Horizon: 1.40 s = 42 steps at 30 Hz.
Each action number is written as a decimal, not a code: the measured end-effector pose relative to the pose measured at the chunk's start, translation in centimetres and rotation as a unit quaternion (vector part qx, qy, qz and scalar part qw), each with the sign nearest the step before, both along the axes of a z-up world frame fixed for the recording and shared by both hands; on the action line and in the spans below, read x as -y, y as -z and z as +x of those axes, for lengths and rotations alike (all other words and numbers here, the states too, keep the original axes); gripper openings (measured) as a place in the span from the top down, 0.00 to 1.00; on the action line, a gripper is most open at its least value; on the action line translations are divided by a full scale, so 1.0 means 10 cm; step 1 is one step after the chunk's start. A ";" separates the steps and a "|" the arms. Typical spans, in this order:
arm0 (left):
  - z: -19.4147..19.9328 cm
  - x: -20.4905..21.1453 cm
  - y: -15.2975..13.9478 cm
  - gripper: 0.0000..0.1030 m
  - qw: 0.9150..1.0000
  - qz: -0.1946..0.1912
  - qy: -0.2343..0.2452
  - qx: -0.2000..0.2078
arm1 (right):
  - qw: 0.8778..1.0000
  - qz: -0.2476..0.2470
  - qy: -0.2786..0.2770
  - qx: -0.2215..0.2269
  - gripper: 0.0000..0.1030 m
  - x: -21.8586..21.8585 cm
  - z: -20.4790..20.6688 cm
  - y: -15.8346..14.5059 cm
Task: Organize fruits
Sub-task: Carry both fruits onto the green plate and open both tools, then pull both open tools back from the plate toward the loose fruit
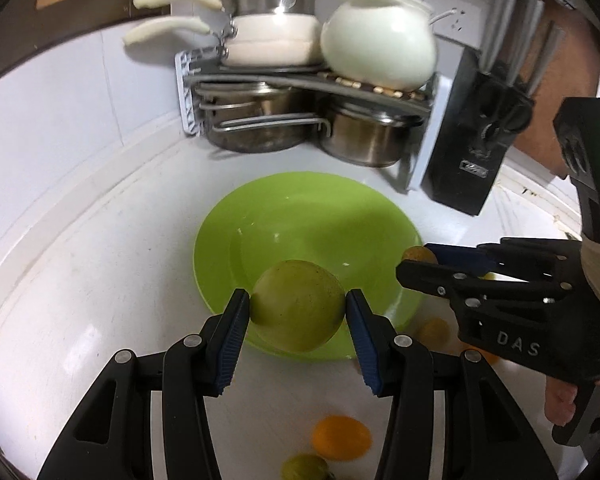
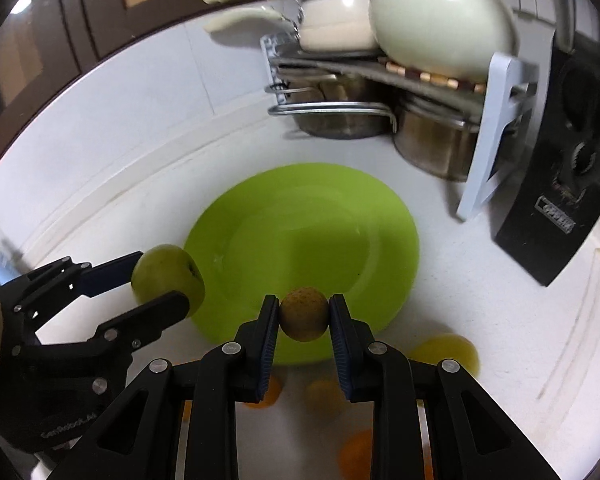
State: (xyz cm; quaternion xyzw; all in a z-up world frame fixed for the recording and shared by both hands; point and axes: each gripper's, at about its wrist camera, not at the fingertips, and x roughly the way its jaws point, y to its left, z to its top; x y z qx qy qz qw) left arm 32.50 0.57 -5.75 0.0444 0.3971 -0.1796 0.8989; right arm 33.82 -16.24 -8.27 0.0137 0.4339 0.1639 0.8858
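While both hover over green plate (image 1: 300, 216) on white worktop (image 1: 100, 280), left claw (image 1: 298, 312) clamps green apple (image 1: 298, 306); right claw (image 2: 304, 314) pinches small brown fruit (image 2: 304, 314); oranges (image 1: 342, 438) loose nearby.

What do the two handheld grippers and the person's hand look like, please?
Both the left gripper and the right gripper are matte black plastic linkages with silver pivot bolts and ribbed blue pads on the jaws. The right one bears white "DAS" lettering and a green light. The hand on it is bare.
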 end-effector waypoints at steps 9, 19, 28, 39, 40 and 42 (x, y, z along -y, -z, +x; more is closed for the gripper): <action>0.32 0.02 0.13 0.52 0.999 0.003 0.002 -0.038 | 1.000 -0.002 -0.004 -0.028 0.74 -0.11 0.24 0.17; 0.39 0.04 0.21 0.52 0.999 0.008 0.001 -0.054 | 0.999 -0.006 -0.002 -0.040 0.74 -0.13 0.30 0.24; 0.29 0.00 0.11 0.47 0.999 0.003 -0.012 -0.036 | 0.999 -0.002 0.011 -0.033 0.63 -0.06 0.22 0.14; -0.08 -0.13 -0.22 0.35 0.999 0.000 -0.039 0.011 | 1.000 -0.001 0.009 0.003 0.63 -0.03 -0.08 -0.15; -0.11 -0.14 -0.25 0.35 0.999 0.000 -0.042 0.015 | 1.000 0.000 0.009 0.008 0.63 -0.02 -0.11 -0.18; -0.19 -0.16 -0.31 0.35 0.999 -0.004 -0.044 0.023 | 1.000 0.003 0.008 0.017 0.63 -0.02 -0.16 -0.26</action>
